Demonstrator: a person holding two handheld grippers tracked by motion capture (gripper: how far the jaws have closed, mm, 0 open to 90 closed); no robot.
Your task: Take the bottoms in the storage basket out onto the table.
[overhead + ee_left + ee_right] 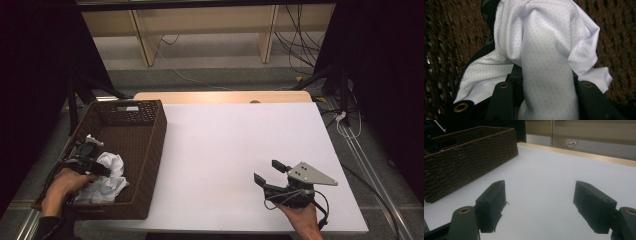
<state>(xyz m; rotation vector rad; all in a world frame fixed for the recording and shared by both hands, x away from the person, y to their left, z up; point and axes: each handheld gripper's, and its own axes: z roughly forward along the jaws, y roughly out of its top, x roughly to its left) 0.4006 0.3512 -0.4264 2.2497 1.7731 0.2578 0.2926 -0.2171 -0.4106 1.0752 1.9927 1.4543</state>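
Note:
A crumpled white mesh cloth [111,176] lies in the near end of a brown woven basket [161,125] at the table's left. My left gripper [94,168] reaches down into the basket, shut on a thick fold of the cloth [546,50]. The fold runs up between the two jaws and hides their tips. My right gripper [266,171] hovers low over the white table top [225,140] at the near right. Its jaws stand wide apart in the right gripper view [540,205], with nothing between them.
The basket's wall [469,157] rises to the left of the right gripper. A dark piece of fabric [487,12] lies under the white cloth. Wooden shelving legs and cables stand on the floor beyond the table's far edge [225,96].

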